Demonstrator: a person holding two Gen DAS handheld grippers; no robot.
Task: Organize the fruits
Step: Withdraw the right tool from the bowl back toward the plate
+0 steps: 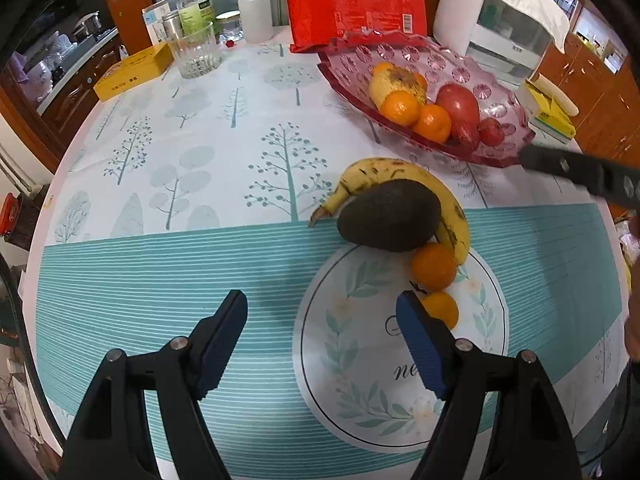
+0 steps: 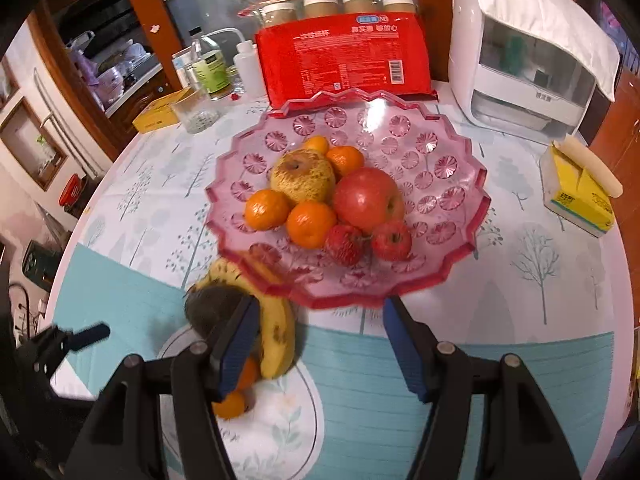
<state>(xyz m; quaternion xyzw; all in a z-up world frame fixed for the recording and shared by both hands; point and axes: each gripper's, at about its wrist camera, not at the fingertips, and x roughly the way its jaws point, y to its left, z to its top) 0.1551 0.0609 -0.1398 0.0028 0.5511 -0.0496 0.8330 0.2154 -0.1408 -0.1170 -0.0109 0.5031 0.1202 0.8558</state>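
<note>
While both grippers' jaws stand spread and empty, the avocado (image 1: pixel 390 216) apparently touches the banana (image 1: pixel 404 178).

Tablecloth (image 1: pixel 404 372) medallion shows cursive "ne" (rest hidden); red package (image 2: pixel 344 60) print too blurred.

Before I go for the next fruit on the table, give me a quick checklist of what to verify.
1. Right hand-held gripper empty, open: ok.
2. Left hand-held gripper empty, open: ok.
3. Pink bowl has free room: ok.
4. Avocado leans on the banana, so lifting one may shift the other: not ok.
5. Two oranges on the table are within view: ok.
6. Bowl steady on the table: cannot tell.
</note>
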